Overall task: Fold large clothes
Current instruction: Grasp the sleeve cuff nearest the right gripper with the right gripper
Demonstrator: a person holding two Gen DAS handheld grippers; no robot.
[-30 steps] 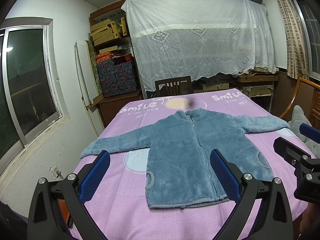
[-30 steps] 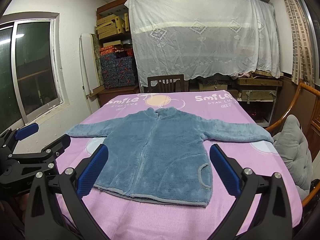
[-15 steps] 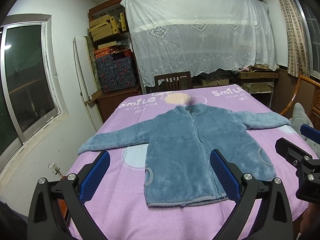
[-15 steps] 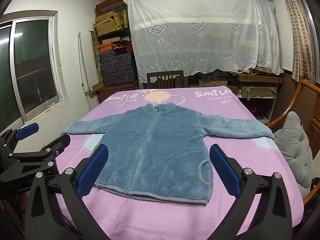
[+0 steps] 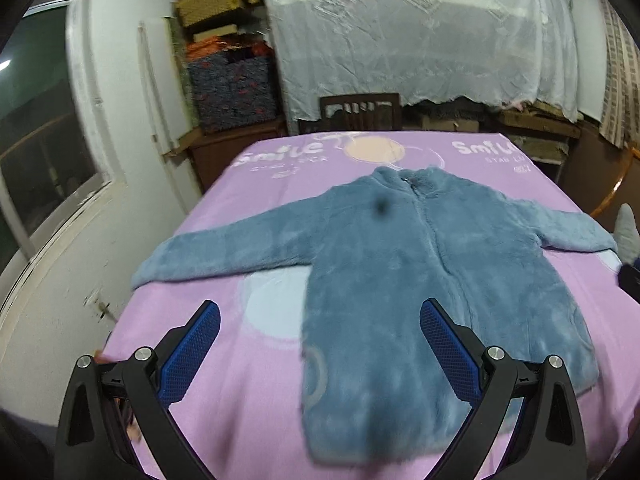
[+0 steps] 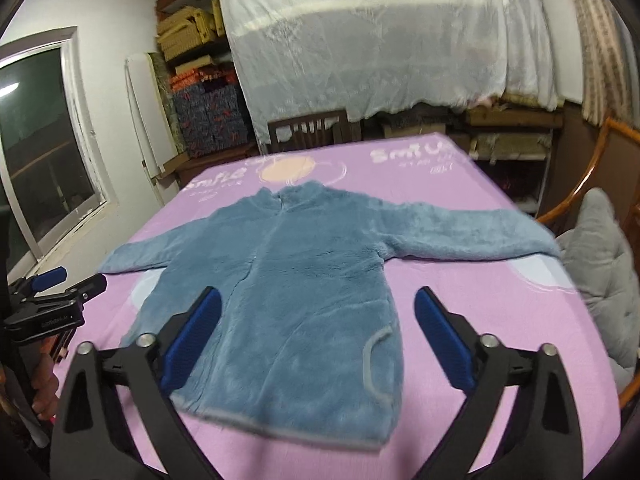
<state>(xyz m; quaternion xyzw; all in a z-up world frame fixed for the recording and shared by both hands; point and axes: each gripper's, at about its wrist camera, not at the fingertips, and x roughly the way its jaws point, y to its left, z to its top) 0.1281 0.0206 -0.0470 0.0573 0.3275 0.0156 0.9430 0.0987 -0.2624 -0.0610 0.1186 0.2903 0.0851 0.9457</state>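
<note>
A blue fleece jacket (image 5: 420, 280) lies flat and face up on the purple sheet (image 5: 240, 380), with its zip closed and both sleeves spread out. My left gripper (image 5: 319, 308) hovers open over the hem's left corner, nothing between its blue pads. In the right wrist view the jacket (image 6: 304, 280) fills the middle. My right gripper (image 6: 318, 296) hangs above its lower right half; the jaws are closing but still wide and hold nothing. The left gripper (image 6: 52, 296) shows at that view's left edge, held by a hand.
A dark wooden chair (image 5: 360, 112) stands at the table's far side. A grey cushion (image 6: 600, 260) rests on a rattan chair at the right. A window (image 5: 40, 140) and stacked boxes (image 5: 228, 80) line the left wall; a white cloth (image 5: 420, 40) drapes the shelving behind.
Both grippers have moved forward and down toward the jacket, which now looks larger and blurred. The jacket itself has not moved.
</note>
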